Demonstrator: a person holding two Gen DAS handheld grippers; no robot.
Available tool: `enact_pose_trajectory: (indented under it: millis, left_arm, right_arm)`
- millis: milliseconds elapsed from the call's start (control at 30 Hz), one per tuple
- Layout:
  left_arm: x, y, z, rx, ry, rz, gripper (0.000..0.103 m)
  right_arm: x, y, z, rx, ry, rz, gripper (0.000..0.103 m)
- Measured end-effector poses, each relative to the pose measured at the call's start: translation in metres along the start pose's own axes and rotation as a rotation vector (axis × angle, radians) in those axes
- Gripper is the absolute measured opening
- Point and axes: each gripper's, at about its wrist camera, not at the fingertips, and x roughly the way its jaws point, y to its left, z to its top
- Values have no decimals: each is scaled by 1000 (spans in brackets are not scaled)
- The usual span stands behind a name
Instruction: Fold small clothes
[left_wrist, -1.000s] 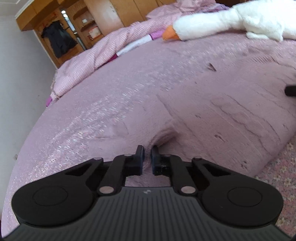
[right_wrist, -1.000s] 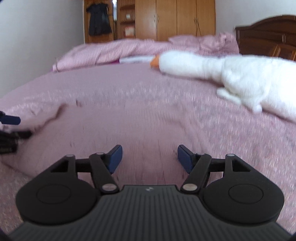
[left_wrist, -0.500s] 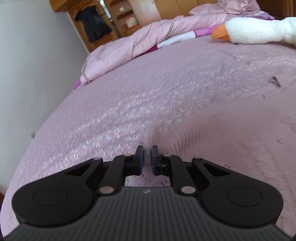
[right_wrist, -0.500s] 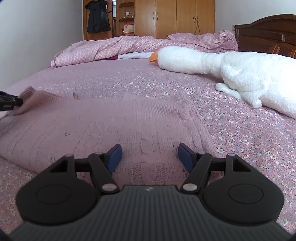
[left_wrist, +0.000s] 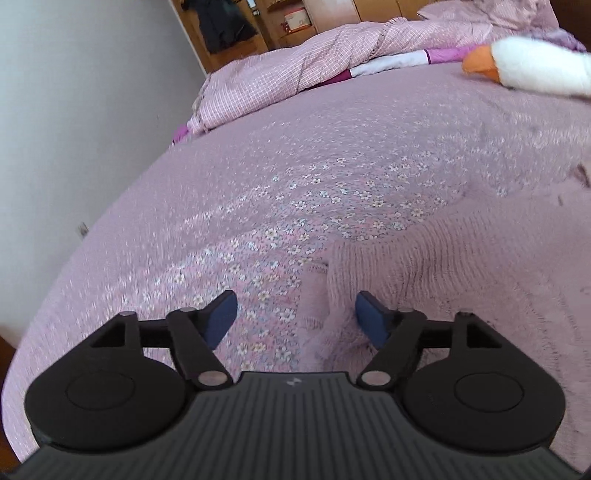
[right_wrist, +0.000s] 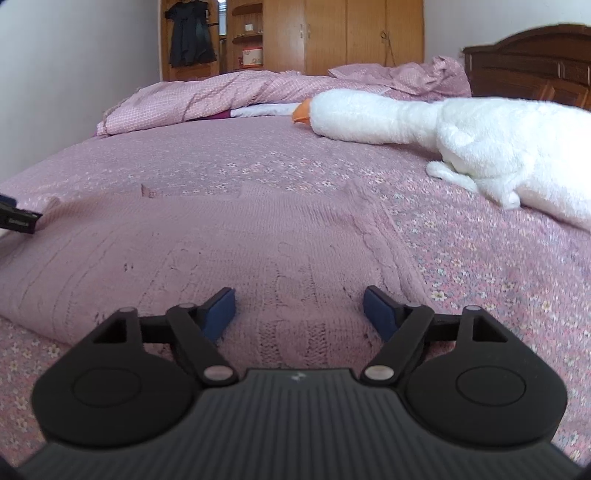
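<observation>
Both jaws of the left hand-held gripper (left_wrist: 293, 317) have just been opening, releasing the pink knitted sweater (right_wrist: 207, 240), now lying flat on the bed (right_wrist: 498, 258); only its edge is sitting loosely between them. Right hand-held gripper (right_wrist: 299, 308) is hovering released too, lower centre, so spreading seems finished.

1. Left tongs (left_wrist: 295, 317): jaws have just been opening and now stand wide apart, blue pads (left_wrist: 221, 318) clamping nothing, aimed downward toward 12 o'clock.
2. Right tongs (right_wrist: 300, 312): jaws have likewise just been opening, spread wide, pads (right_wrist: 380, 312) free, tilted downward.
</observation>
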Motion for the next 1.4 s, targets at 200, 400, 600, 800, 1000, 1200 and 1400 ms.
enact_pose_trajectory:
  millis: [200,400,600,800,1000,1200,1400]
  left_arm:
    - [-26,14,-5,-68,55,-90,87]
    - [-53,17,-11,-121,91,-128,93]
    - [-77,16,-14,-158,86,-139,100]
    - [-92,11,-16,-177,91,-169,102]
    - [-97,1,-21,-195,93,-233,103]
    - [-93,-18,-24,-195,119,-295,103]
    - [-80,-42,-28,-173,161,-339,103]
  right_arm:
    - [-2,-1,2,9,10,7,79]
    - [-7,-9,7,49,29,36,79]
    - [-17,-16,6,90,33,48,80]
    - [-26,-21,4,112,30,46,80]
    - [-33,-28,6,161,24,65,80]
    - [-35,-41,13,189,80,105,80]
    - [-34,-54,25,178,77,99,80]
